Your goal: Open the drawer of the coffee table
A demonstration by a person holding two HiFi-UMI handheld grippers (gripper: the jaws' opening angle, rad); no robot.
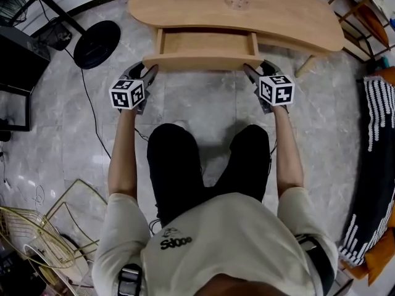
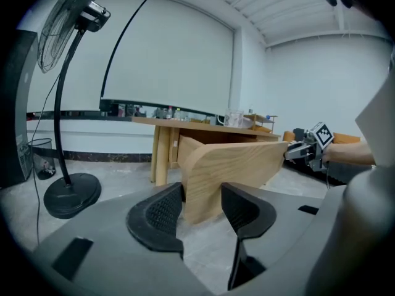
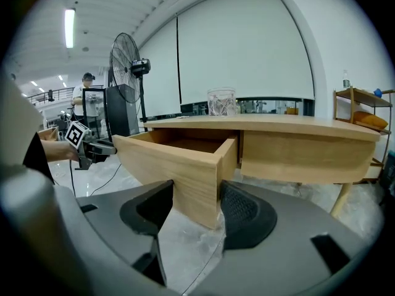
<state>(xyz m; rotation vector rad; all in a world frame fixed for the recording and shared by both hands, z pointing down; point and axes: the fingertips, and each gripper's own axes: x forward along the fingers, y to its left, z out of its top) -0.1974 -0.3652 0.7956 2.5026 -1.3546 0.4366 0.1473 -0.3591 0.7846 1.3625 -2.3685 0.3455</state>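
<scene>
Under the table (image 1: 290, 17) top, the drawer (image 1: 207, 44) stands pulled partway out toward the person, and the head view shows its bare wooden inside. At the drawer's left end, the left gripper (image 1: 148, 74) has its jaws set fairly wide and closed on the front panel. In the left gripper view the panel's rounded edge fills the gap between the ribbed pads (image 2: 163, 211). At the right end, the right gripper (image 1: 252, 73) is clamped in the same way on the front corner, with the wood touching both pads (image 3: 244, 211). Both grippers point toward the table and slightly down, level with each other, one at each end of the front. The person faces the table, with knees (image 1: 207, 150) in black between the two forearms. A clear glass vessel (image 3: 221, 102) stands on the table top. A fan (image 2: 68, 23) on a round black base (image 1: 97, 44) stands on the marble floor (image 1: 55, 140) left of the table. A wooden shelf (image 3: 361, 113) stands to the table's right.
</scene>
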